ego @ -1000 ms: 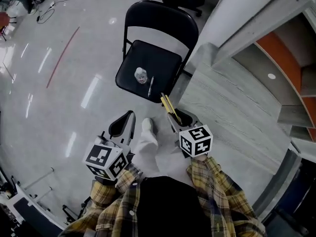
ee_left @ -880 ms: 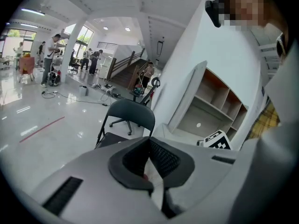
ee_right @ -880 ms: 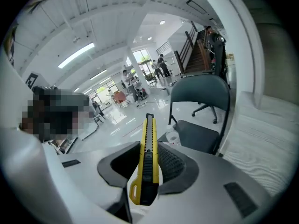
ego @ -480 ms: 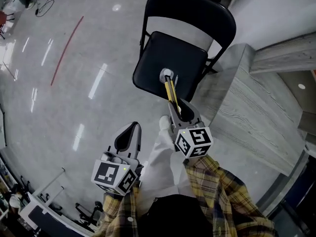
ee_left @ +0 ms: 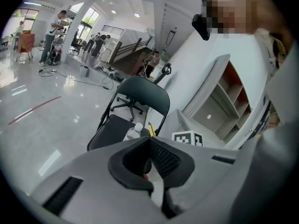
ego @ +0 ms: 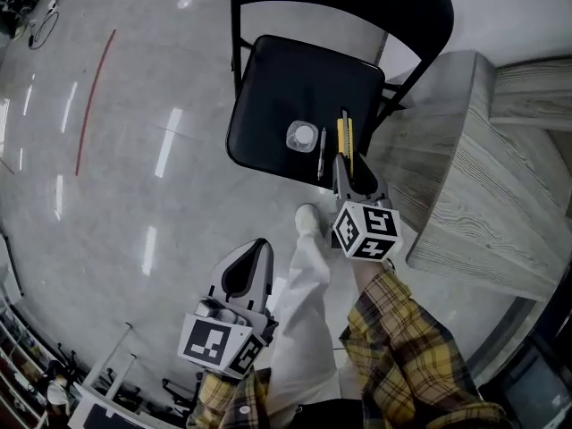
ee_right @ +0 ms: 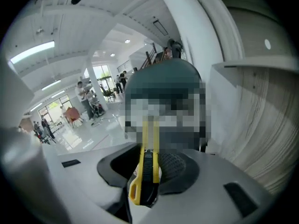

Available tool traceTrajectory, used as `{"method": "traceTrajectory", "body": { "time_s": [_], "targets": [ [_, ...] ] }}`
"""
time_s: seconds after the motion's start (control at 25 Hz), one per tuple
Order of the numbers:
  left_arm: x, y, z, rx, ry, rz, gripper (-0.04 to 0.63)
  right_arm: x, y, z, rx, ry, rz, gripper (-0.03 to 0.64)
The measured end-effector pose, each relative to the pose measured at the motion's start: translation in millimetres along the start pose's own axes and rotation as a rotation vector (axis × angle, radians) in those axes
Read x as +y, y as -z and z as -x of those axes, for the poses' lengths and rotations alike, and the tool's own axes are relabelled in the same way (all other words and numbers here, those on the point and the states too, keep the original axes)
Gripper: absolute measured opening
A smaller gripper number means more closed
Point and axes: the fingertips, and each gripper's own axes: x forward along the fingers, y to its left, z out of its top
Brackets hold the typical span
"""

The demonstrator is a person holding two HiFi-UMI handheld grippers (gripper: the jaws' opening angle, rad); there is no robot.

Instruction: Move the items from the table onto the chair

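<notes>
1 yellow cutter (ego: 344, 132) pinched by R claw (ego: 347, 166) over chair seat (ego: 268, 79) | L claw (ego: 256, 253) pressed together | glossy floor (ego: 134, 195)

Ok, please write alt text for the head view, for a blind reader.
The right gripper holds a yellow utility knife over a black folding chair, on whose seat a clear bottle and a pen rest. The left gripper hangs empty, jaws shut.
</notes>
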Motion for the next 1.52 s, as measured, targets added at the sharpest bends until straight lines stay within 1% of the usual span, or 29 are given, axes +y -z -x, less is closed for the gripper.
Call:
{"method": "traceTrajectory", "body": {
  "time_s": [0.16, 0.32, 0.4, 0.44, 0.52, 0.68, 0.8, 0.92, 1.04, 1.16, 1.28, 1.4, 1.52],
  "targets": [
    [4.0, 2.5, -27.6, 0.013, 0.057, -0.030, 0.005, -25.7, 56.4, -45.8, 0.106, 0.058, 0.036, 0.127],
    [12.9, 2.3, -49.2, 0.016, 0.059, -0.039, 0.005, -42.7, 93.9, -80.1, 0.178, 0.081, 0.075, 0.127],
    [18.0, 7.5, -52.6, 0.044, 0.059, -0.036, 0.005, -52.4, 104.5, -91.8, 0.200, 0.102, 0.075, 0.127],
    [19.6, 7.9, -53.7, 0.042, 0.061, -0.031, 0.005, -57.3, 108.7, -96.6, 0.210, 0.114, 0.070, 0.127],
    [21.5, 5.8, -55.7, 0.017, 0.061, -0.026, 0.005, -65.8, 115.7, -104.3, 0.226, 0.135, 0.065, 0.127],
    [18.7, 5.3, -57.7, -0.004, 0.067, -0.023, 0.005, -72.8, 127.8, -113.5, 0.256, 0.152, 0.079, 0.129],
    [16.4, 15.6, -55.9, 0.038, 0.066, -0.027, 0.005, -73.2, 137.4, -115.8, 0.290, 0.154, 0.062, 0.129],
    [12.0, 17.6, -56.3, 0.044, 0.072, -0.028, 0.005, -70.7, 136.0, -115.0, 0.283, 0.138, 0.048, 0.130],
    [5.4, 7.5, -59.2, -0.002, 0.086, -0.037, 0.005, -68.6, 128.9, -112.3, 0.268, 0.128, 0.054, 0.130],
    [2.8, 9.7, -55.7, 0.038, 0.078, -0.053, 0.005, -61.6, 120.3, -103.6, 0.248, 0.121, 0.041, 0.130],
    [-5.0, 2.9, -48.3, 0.039, 0.077, -0.069, 0.005, -48.2, 113.3, -83.2, 0.228, 0.114, 0.009, 0.130],
    [-18.8, -9.1, -36.8, 0.018, 0.070, -0.078, 0.005, -23.8, 105.9, -52.8, 0.221, 0.067, -0.021, 0.130],
    [-36.6, -26.5, -28.1, -0.016, 0.072, -0.092, 0.005, 6.8, 88.6, -17.1, 0.201, -0.017, -0.065, 0.129]
  ]
}}
